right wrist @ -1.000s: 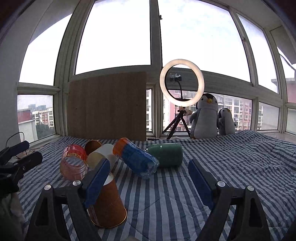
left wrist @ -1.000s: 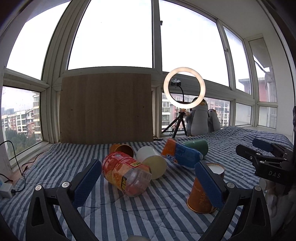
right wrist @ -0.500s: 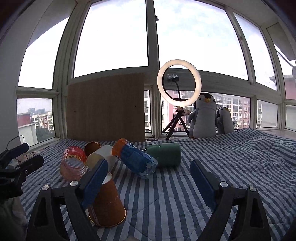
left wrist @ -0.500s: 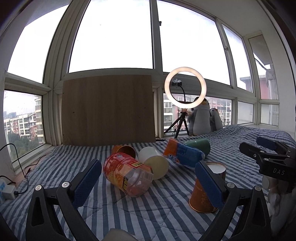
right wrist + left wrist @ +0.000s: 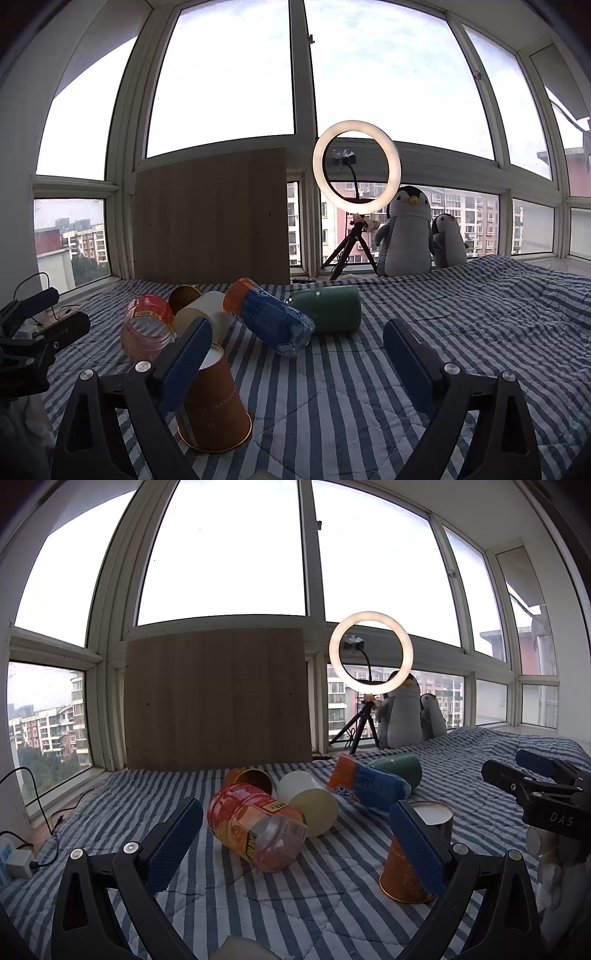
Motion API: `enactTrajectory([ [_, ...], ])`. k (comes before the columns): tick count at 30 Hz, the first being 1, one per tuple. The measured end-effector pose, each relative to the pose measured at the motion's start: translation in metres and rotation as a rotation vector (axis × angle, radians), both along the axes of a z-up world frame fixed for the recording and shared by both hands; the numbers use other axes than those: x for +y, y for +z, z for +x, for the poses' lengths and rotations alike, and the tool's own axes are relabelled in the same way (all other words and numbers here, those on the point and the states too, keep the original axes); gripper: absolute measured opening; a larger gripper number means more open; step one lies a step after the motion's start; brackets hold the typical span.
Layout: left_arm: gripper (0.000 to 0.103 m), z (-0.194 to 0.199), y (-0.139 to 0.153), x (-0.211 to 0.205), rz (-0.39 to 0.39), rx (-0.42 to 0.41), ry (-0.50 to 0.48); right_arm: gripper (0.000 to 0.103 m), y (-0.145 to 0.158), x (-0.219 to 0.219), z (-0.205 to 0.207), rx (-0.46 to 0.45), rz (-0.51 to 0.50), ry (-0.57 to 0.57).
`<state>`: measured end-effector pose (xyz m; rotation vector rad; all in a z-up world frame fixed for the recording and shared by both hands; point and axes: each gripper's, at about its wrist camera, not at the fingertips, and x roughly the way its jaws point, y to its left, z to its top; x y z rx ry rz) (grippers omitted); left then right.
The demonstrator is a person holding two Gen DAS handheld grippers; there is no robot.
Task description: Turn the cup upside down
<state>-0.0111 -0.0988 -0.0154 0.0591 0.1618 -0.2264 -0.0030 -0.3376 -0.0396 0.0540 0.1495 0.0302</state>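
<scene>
An orange paper cup (image 5: pixel 406 871) stands upside down on the striped bedspread, wide rim down and white base up. It also shows in the right wrist view (image 5: pixel 214 410). My left gripper (image 5: pixel 295 845) is open and empty, and its right finger overlaps the cup in view. My right gripper (image 5: pixel 297 365) is open and empty, and its left finger overlaps the cup. Each gripper shows at the edge of the other's view, the right gripper (image 5: pixel 535 786) and the left gripper (image 5: pixel 37 332).
Lying on the striped bedspread (image 5: pixel 461 332) are a red-labelled plastic jar (image 5: pixel 255 827), a cream cup (image 5: pixel 308 801), a brown cup (image 5: pixel 251 777), a blue-orange bottle (image 5: pixel 365 784) and a green cup (image 5: pixel 399 768). A ring light (image 5: pixel 370 653), plush penguins (image 5: pixel 406 232) and a wooden board (image 5: pixel 218 701) stand at the window.
Both views have tilted up slightly and the grippers have drawn back a little. The orange cup stays upside down in the same spot. Both grippers stay open.
</scene>
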Motion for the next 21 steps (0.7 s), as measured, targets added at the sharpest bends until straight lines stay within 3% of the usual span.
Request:
enactTrajectory([
  [21, 0.103, 0.0006, -0.0016, -0.0015, 0.007, 0.002, -0.002, 0.092, -0.0014, -0.0025, 0.0028, 0.007, 0.022, 0.009],
])
